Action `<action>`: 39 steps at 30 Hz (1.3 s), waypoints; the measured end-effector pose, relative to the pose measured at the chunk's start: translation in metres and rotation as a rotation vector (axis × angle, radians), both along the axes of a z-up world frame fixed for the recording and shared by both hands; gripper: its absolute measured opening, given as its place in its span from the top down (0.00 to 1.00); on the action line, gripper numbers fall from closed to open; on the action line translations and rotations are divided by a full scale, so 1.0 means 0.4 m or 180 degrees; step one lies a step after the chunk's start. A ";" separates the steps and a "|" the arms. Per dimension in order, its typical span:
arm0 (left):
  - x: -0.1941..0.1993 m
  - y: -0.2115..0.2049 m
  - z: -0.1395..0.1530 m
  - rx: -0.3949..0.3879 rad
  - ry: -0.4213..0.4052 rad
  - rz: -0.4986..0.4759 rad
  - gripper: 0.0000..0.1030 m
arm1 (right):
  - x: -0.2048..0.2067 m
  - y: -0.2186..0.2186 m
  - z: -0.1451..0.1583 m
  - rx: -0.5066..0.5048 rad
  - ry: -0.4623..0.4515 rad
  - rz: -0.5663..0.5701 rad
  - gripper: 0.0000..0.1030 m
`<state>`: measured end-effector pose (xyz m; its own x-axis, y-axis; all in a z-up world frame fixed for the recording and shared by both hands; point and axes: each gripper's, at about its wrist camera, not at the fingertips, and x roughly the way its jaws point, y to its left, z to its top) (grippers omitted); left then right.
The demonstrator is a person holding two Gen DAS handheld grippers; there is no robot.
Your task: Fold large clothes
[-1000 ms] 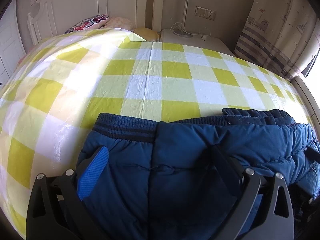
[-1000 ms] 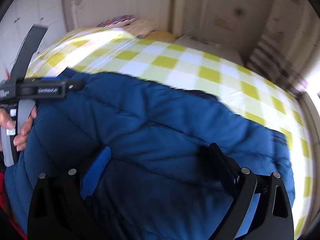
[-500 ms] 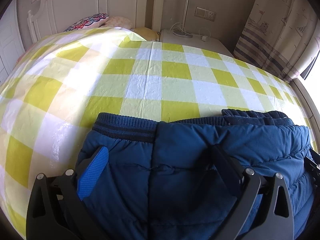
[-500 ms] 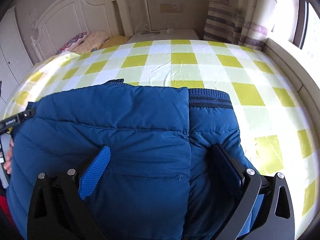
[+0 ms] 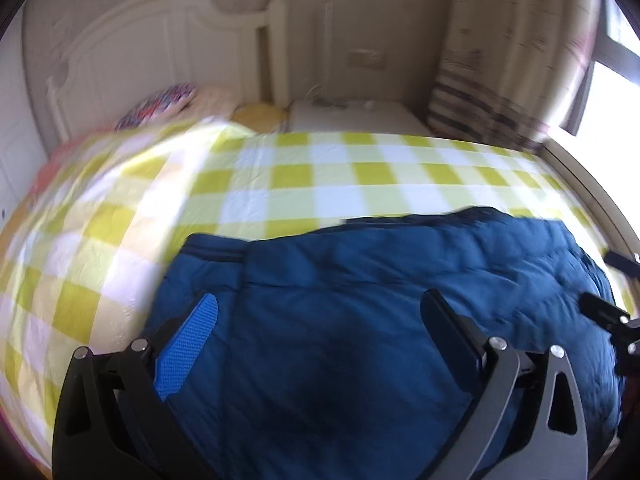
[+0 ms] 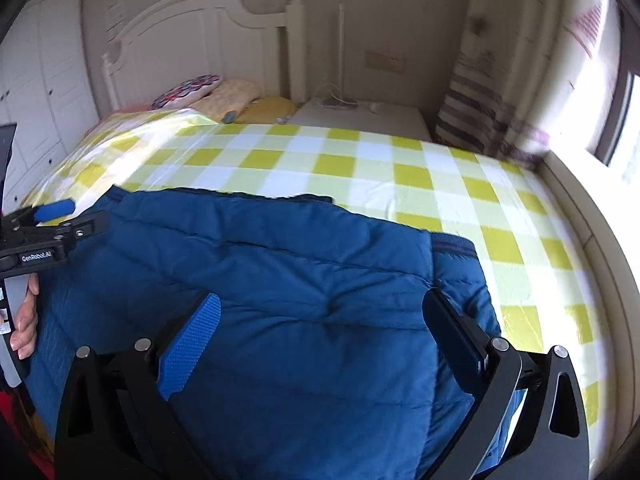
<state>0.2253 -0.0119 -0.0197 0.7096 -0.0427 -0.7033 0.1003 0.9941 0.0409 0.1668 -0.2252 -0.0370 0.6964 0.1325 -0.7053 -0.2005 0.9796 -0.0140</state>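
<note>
A yellow-and-white checked bedspread [image 6: 360,168] covers the bed, and on its near part lies the blue padded jacket [image 6: 280,280], folded, with a ribbed dark band [image 6: 456,246] at its right edge. The jacket spreads under both tools. The right gripper [image 6: 320,320] hangs just above it, fingers spread wide with nothing between them. The left gripper [image 5: 316,320] is likewise wide apart over the jacket's left half, near its ribbed edge; this view is blurred. In the right wrist view, a hand [image 6: 26,320] grips the left tool's handle upright at the jacket's left side.

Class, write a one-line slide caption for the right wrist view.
Open right gripper over a folded blue jacket on a yellow-checked bed.
</note>
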 end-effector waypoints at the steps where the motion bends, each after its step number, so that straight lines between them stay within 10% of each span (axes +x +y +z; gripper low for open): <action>1: -0.014 -0.039 -0.011 0.0129 -0.0009 -0.0115 0.02 | -0.005 0.032 -0.002 -0.0080 0.0021 0.0127 0.05; 4: -0.006 -0.109 -0.113 0.0554 0.0220 -0.0173 0.02 | -0.008 0.136 -0.090 -0.0581 0.0299 0.0398 0.05; 10: 0.001 -0.072 -0.139 0.0191 0.0245 -0.0163 0.02 | 0.007 0.103 -0.124 -0.0154 0.0329 0.0339 0.04; 39: -0.138 0.142 -0.110 0.0139 0.0071 0.0447 0.03 | -0.055 -0.150 -0.109 0.0359 0.0256 -0.0550 0.05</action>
<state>0.1700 0.0449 -0.0636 0.6906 0.0869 -0.7180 -0.0382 0.9958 0.0838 0.1449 -0.2851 -0.0805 0.6577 0.0972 -0.7470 -0.0257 0.9940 0.1067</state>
